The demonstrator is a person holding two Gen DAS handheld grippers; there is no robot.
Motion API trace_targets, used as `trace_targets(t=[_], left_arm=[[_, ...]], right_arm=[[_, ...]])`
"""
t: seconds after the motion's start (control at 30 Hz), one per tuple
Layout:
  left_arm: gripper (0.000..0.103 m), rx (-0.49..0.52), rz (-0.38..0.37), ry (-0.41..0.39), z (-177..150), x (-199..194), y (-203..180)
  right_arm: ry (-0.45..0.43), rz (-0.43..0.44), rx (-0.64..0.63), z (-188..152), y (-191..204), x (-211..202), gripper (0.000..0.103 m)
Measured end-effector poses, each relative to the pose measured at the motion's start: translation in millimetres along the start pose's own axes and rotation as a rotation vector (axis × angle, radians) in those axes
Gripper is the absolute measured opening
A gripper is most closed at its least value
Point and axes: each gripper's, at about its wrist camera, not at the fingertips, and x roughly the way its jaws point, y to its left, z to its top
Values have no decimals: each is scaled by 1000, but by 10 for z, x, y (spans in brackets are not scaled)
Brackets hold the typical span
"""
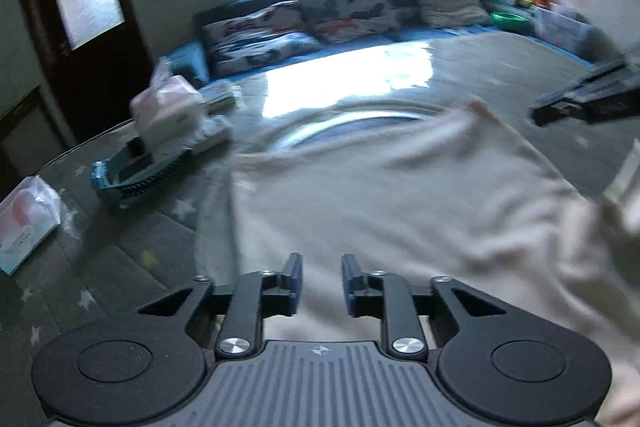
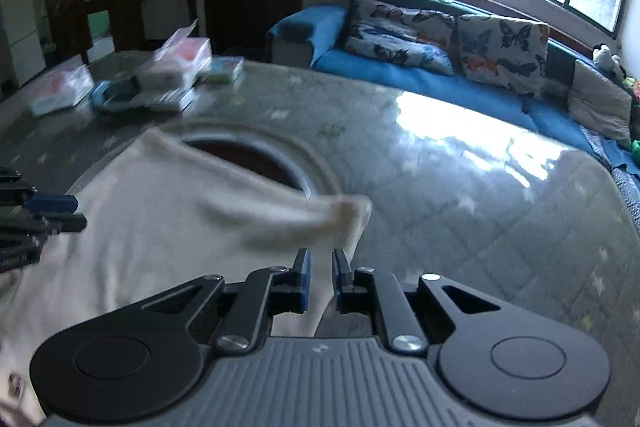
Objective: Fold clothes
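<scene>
A cream garment [image 1: 400,195] lies spread on the round grey table [image 1: 140,243], blurred by motion. My left gripper [image 1: 320,263] hovers over its near part with the jaws apart and nothing between them. My right gripper [image 2: 321,259] is over the garment's right edge [image 2: 160,227], jaws apart, with a bunched corner [image 2: 344,215] just beyond the fingertips; nothing is clamped. The right gripper also shows at the right edge of the left wrist view [image 1: 580,99], and the left gripper at the left edge of the right wrist view [image 2: 40,215].
A blue basket [image 1: 132,179] with packets and tissue packs [image 1: 28,223] sits on the table's far left. A round hole in the table [image 2: 256,163] lies beyond the garment. A blue sofa [image 2: 400,75] with butterfly cushions stands under the window.
</scene>
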Motion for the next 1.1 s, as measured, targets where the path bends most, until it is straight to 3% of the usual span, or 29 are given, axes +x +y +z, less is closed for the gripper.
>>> trace_targets(t=[0.23, 0.43, 0.53, 0.77, 0.93, 1.0, 1.1], left_arm=[[34, 69, -76, -18, -398, -361, -391], [34, 1, -82, -38, -579, -511, -394], [34, -82, -73, -48, -653, -577, -271], [38, -269, 27, -53, -941, -740, 260], [39, -290, 72, -88, -1073, -869, 531], [55, -310, 73, -101, -1114, -918, 636], [56, -366, 104, -98, -1193, -949, 819]], right_arm=[[15, 81, -56, -333, 306, -262, 16], [27, 146, -112, -554, 614, -379, 16], [38, 165, -126, -629, 718, -365, 17], [47, 168, -139, -710, 797, -317, 26], [46, 170, -143, -706, 808, -301, 31], [46, 169, -142, -710, 803, -302, 32], [46, 171, -137, -716, 794, -299, 33]])
